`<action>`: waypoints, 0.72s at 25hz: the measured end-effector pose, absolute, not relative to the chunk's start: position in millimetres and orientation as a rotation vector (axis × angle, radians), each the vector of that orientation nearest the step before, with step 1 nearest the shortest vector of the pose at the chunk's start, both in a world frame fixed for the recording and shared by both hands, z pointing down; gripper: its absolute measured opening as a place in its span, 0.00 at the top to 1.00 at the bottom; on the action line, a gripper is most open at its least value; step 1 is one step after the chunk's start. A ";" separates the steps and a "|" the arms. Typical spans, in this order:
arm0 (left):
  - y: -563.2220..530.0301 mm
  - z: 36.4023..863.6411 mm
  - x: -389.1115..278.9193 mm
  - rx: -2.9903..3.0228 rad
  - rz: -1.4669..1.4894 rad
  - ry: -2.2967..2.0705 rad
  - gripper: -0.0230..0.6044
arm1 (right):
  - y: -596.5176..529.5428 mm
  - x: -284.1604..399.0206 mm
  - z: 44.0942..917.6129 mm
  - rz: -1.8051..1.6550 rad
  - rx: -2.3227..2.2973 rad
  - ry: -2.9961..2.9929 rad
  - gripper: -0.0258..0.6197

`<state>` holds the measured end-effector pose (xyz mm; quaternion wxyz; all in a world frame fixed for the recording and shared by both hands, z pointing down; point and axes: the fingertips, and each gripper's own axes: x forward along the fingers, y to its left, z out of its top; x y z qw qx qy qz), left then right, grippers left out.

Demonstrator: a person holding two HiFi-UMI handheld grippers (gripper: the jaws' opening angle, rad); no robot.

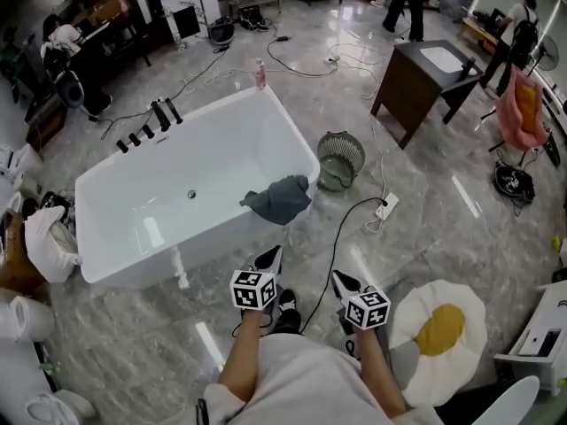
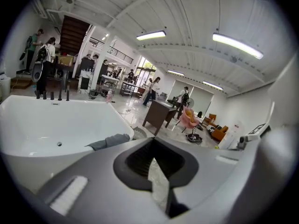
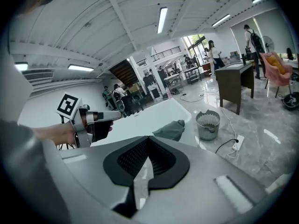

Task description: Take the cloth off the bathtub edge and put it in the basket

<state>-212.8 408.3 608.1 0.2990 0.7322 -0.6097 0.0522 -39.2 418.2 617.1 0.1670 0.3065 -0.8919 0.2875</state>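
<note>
Fully together, empty: both grippers' (image 1: 269,258) (image 1: 346,282) jaws

The head view looks steeply down from above onto the bathtub (image 1: 221,144), the cloth (image 1: 279,198), the basket (image 1: 353,151) and the floor. Both gripper views sit low beside the tub, facing level across it into the room. The right one also catches the left gripper (image 3: 114,115). All three views share tub, cloth and basket.

At your right, note the egg-shaped rug (image 1: 440,328) on the marble floor (image 1: 425,175). Ahead, a white power strip (image 1: 387,206) lies at the end of a black cable (image 1: 341,228). Farther off stand a dark wooden vanity (image 1: 423,73), a pink chair (image 1: 521,109) and a pink bottle (image 1: 260,73).
</note>
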 end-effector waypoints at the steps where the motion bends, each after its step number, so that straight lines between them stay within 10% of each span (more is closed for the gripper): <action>1: 400.1 608.5 -219.6 1.948 0.135 -1.610 0.87 | 411.6 -48.3 617.1 0.830 0.863 -2.544 0.96; 18: 318.0 642.2 -262.6 2.009 0.124 -1.564 0.87 | 336.2 -96.3 634.4 0.614 0.952 -2.522 0.96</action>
